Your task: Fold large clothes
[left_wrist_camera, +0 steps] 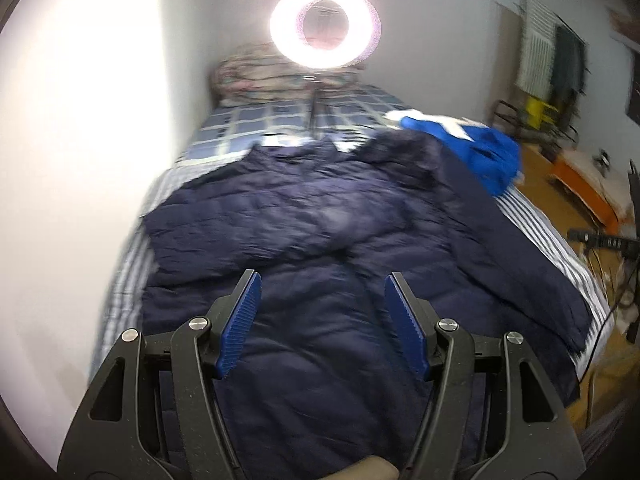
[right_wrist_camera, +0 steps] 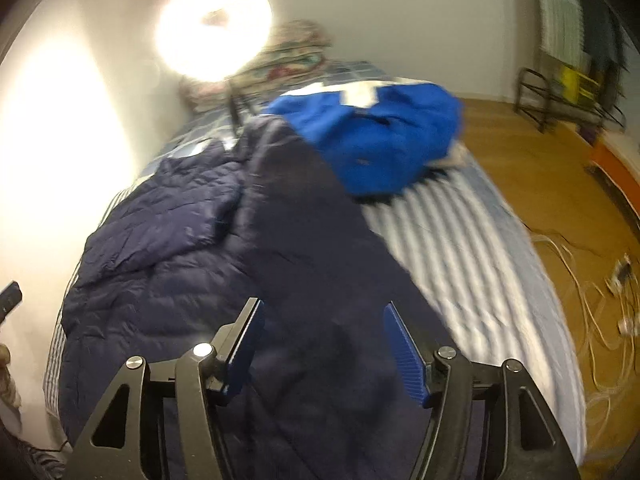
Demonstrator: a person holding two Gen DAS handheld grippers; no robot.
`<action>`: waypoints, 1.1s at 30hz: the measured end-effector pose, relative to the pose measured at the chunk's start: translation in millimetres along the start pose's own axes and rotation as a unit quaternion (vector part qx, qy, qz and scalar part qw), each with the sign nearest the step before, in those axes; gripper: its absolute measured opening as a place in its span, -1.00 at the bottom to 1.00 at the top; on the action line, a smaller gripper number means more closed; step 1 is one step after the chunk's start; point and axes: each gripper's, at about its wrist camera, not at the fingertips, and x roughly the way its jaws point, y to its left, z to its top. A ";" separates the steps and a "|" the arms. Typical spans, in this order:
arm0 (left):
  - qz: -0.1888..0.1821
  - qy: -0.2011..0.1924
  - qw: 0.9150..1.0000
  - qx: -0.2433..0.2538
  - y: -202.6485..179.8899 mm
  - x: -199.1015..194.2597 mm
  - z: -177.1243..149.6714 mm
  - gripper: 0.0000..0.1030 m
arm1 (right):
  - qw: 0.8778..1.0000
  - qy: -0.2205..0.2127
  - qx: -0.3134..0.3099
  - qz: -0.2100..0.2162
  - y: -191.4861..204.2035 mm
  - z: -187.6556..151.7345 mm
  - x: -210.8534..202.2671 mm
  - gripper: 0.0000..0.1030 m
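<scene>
A large navy quilted jacket (left_wrist_camera: 320, 232) lies spread on the bed, collar toward the far end, one sleeve running down the right side. It also shows in the right wrist view (right_wrist_camera: 240, 248). My left gripper (left_wrist_camera: 322, 280) is open and empty, held above the jacket's lower body. My right gripper (right_wrist_camera: 322, 308) is open and empty, above the jacket's right sleeve. A bright blue garment (left_wrist_camera: 484, 152) lies crumpled at the bed's far right; it also shows in the right wrist view (right_wrist_camera: 372, 140).
The bed has a striped sheet (right_wrist_camera: 460, 248) and a plaid blanket (left_wrist_camera: 248, 124), against a white wall on the left. A lit ring light (left_wrist_camera: 325, 27) stands at the bed's far end before a pillow pile. Wooden floor (right_wrist_camera: 540, 176) with cables lies right.
</scene>
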 end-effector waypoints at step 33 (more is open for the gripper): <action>-0.236 0.177 0.911 0.287 -440.4 120.9 -111.1 0.28 | 0.985 -0.052 0.144 -0.074 -156.9 -53.8 -68.6 0.25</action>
